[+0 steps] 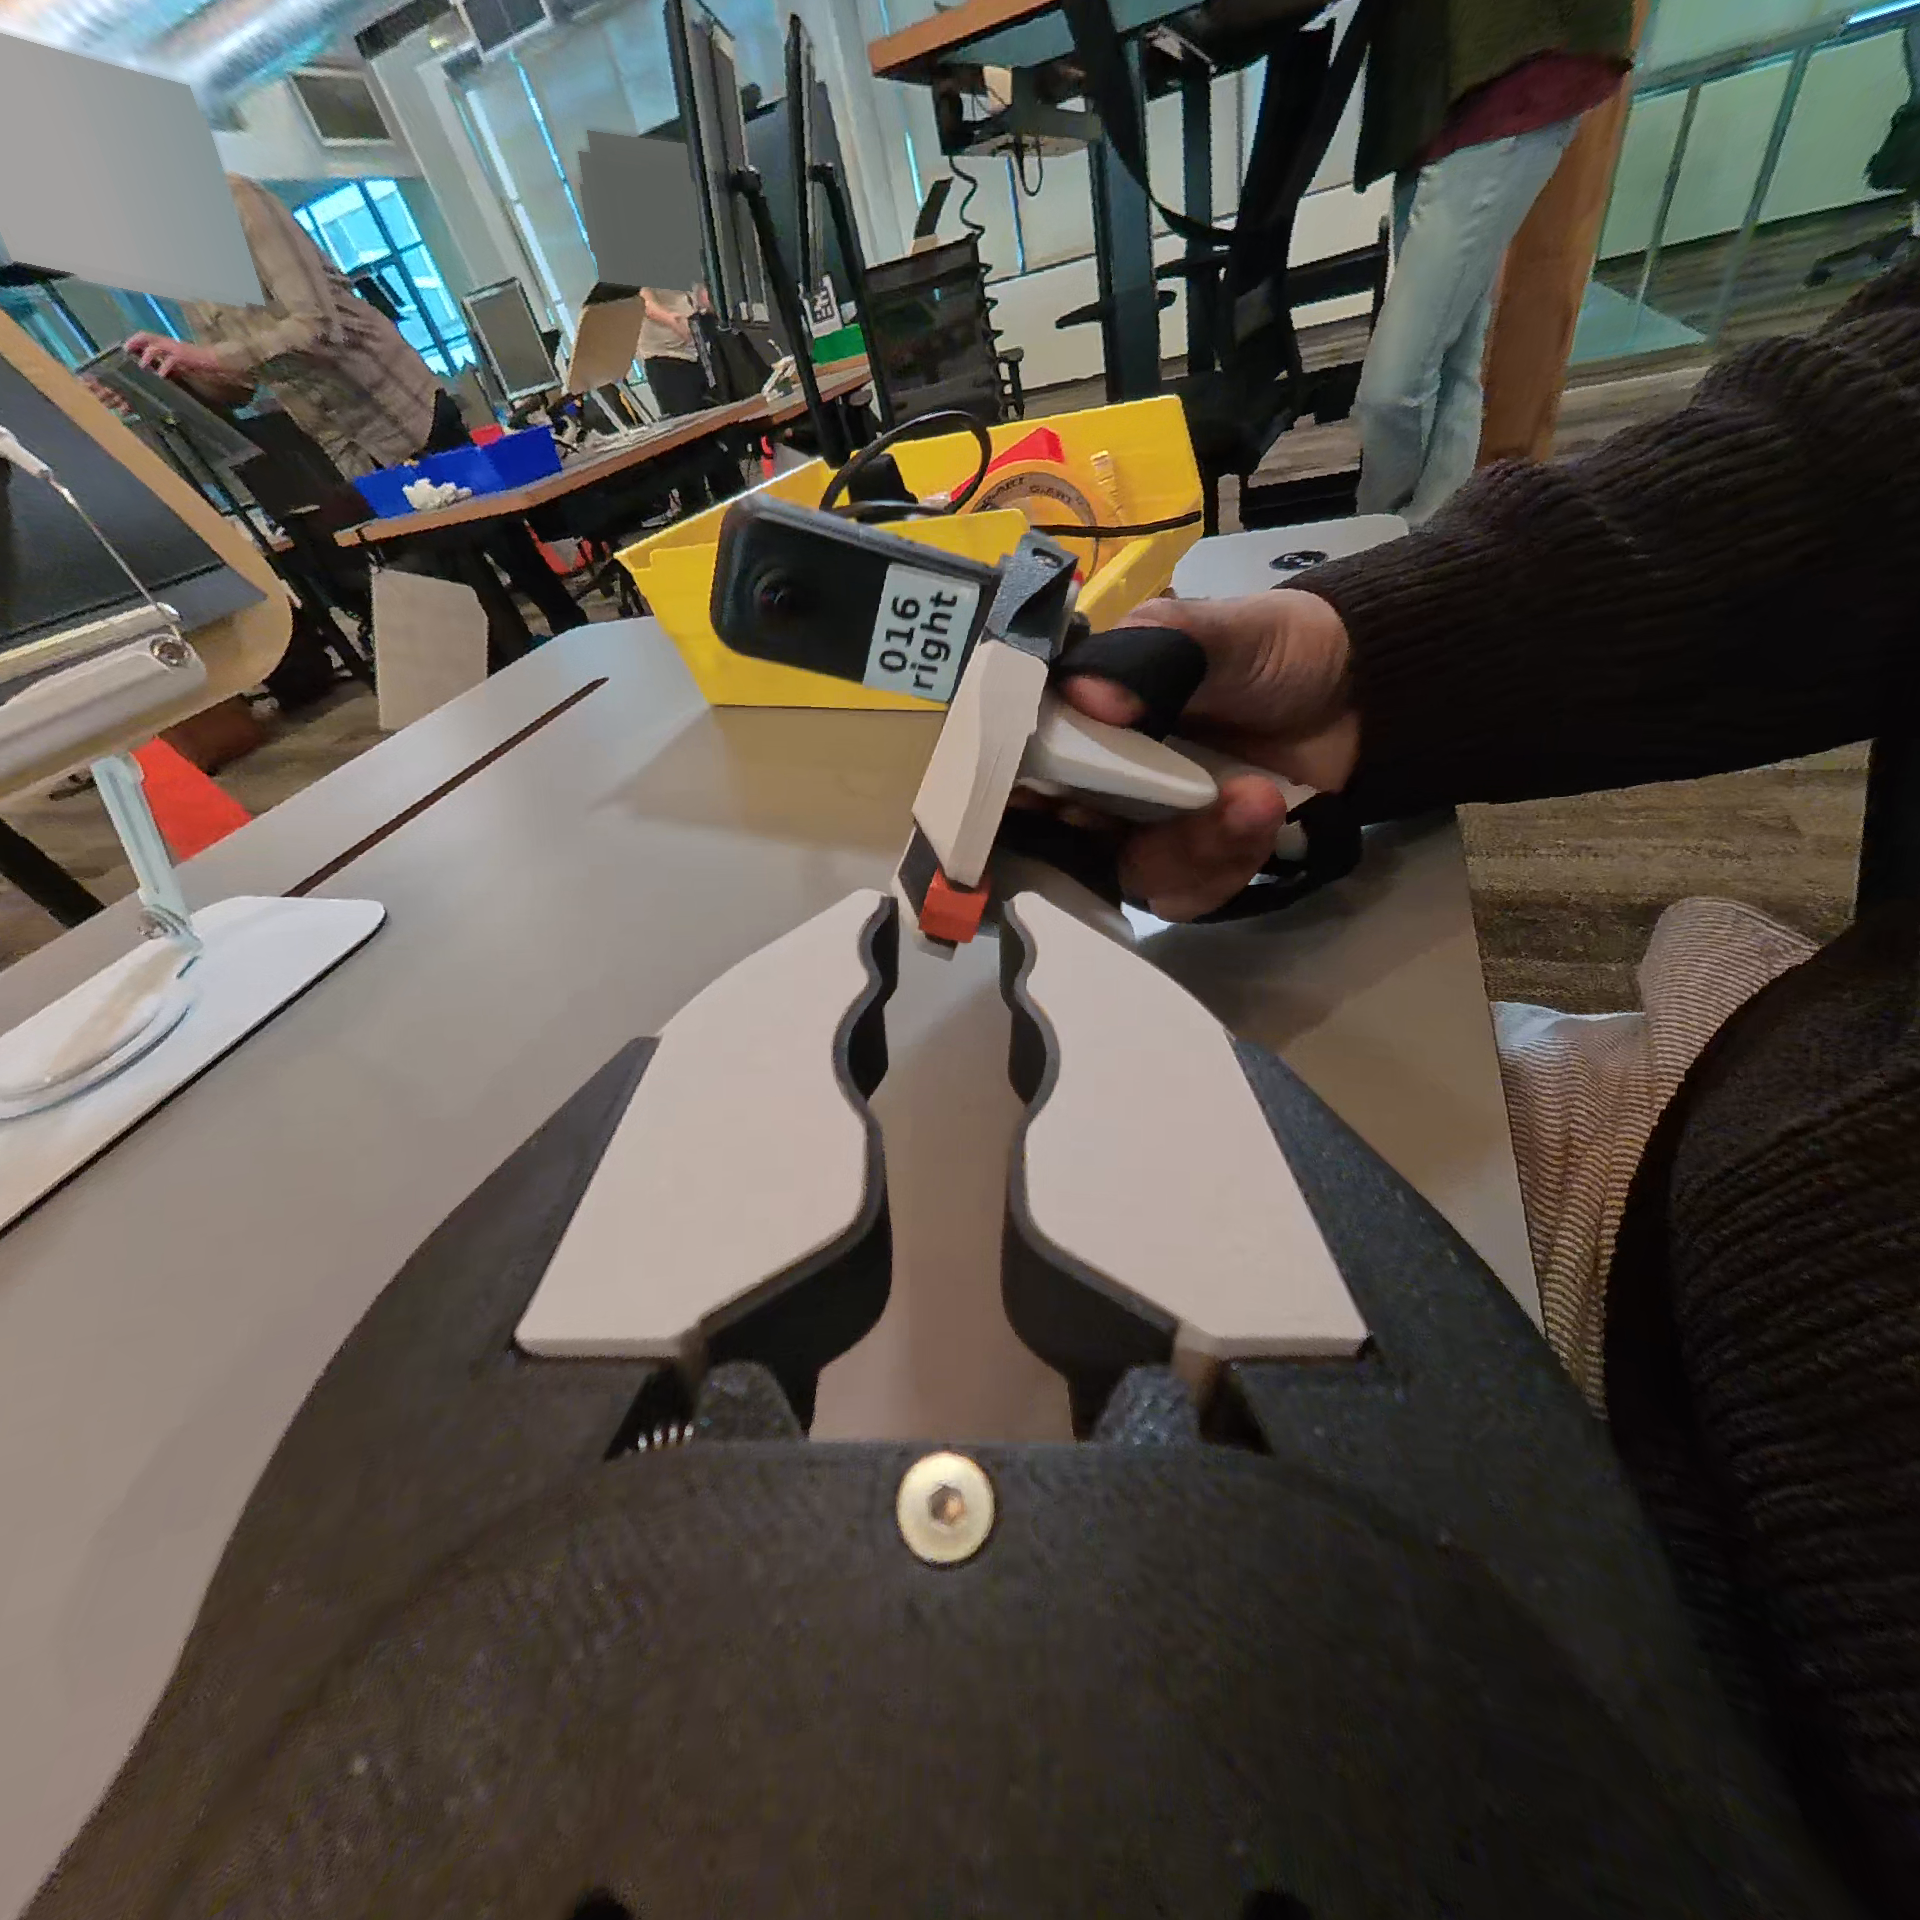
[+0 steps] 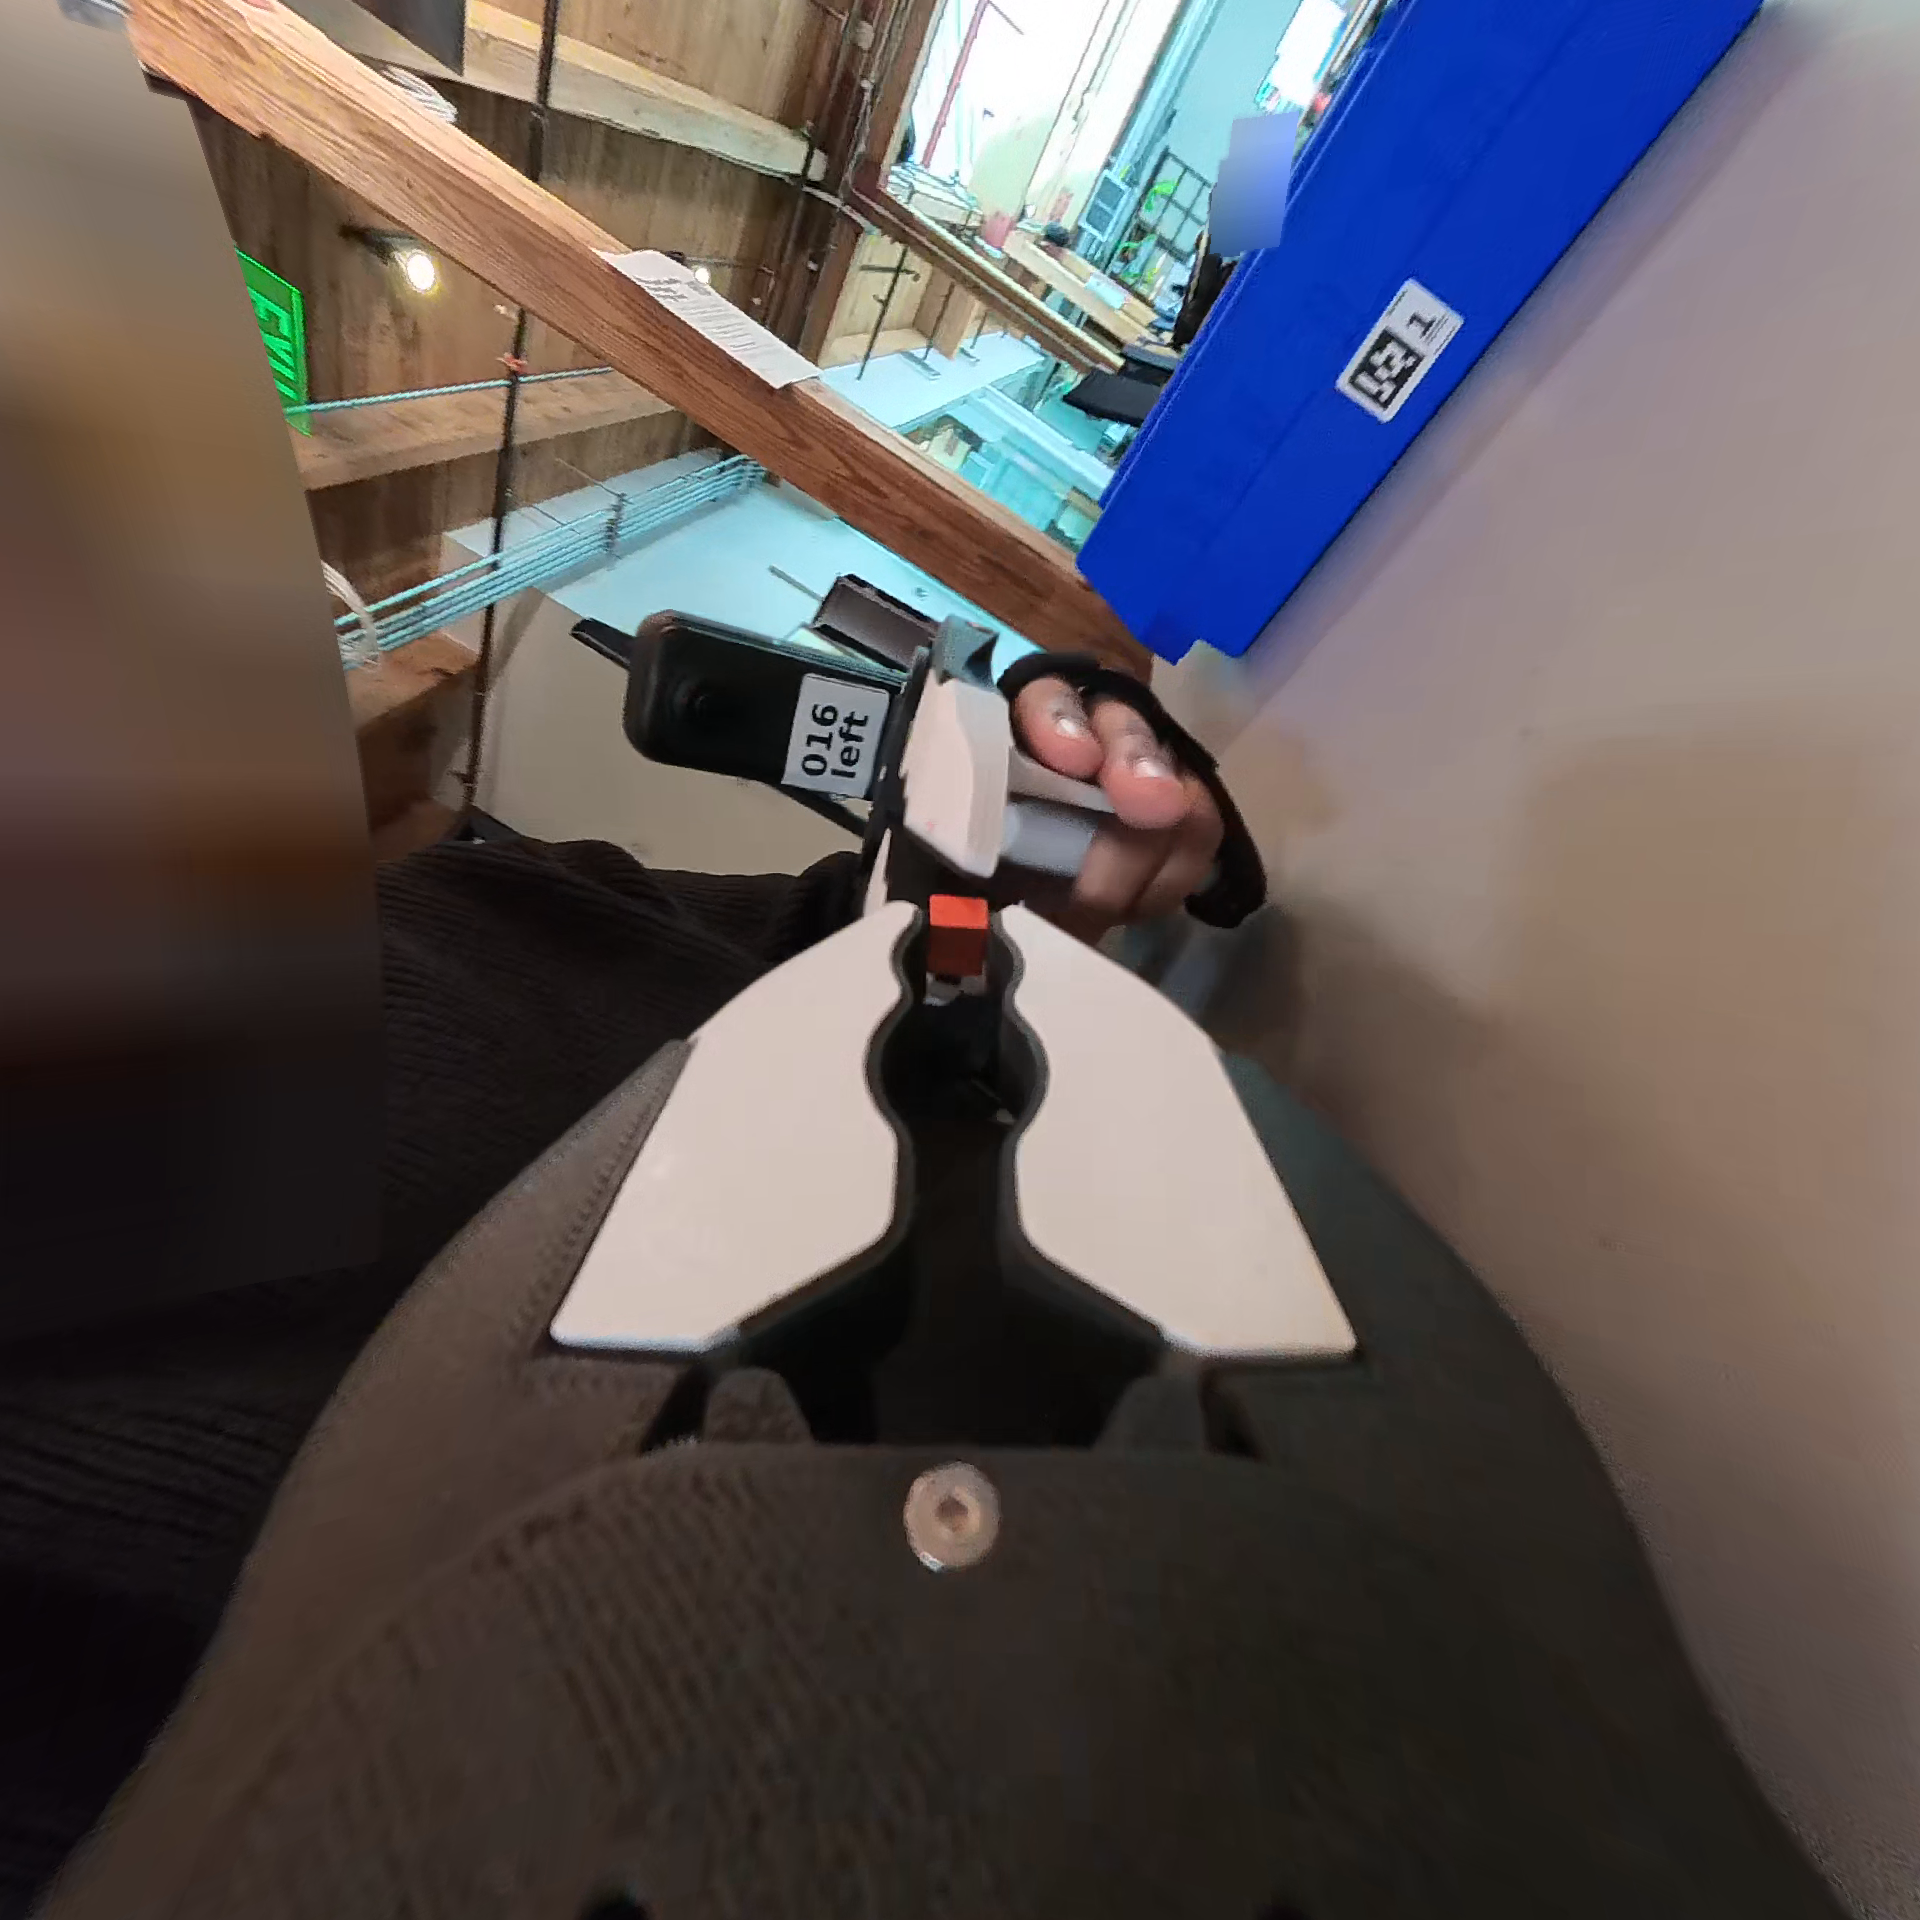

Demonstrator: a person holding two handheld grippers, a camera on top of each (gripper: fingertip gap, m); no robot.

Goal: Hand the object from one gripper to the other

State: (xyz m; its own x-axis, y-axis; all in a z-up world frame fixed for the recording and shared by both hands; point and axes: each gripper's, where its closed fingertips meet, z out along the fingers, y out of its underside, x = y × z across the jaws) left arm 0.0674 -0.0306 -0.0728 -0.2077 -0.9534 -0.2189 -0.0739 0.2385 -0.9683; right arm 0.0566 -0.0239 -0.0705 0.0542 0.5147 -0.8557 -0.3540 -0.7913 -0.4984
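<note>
- The right gripper (image 1: pixel 951 914), clamping an orange block (image 1: pixel 954 906), plugged the gap at the left gripper (image 1: pixel 945 935) tips.
- Bare table (image 1: pixel 499 935) lay open leftward.
- Yellow bin (image 1: pixel 790 603) blocked beyond.

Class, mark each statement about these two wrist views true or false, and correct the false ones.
1. The right claw grips a small orange block. True.
2. The left claw is shut on the block. False: it stands open, with the block in the gap between its tips.
3. In the left wrist view, a yellow bin stands on the table behind the right claw. True.
4. The bin in the right wrist view is red. False: it is a blue bin.
</note>
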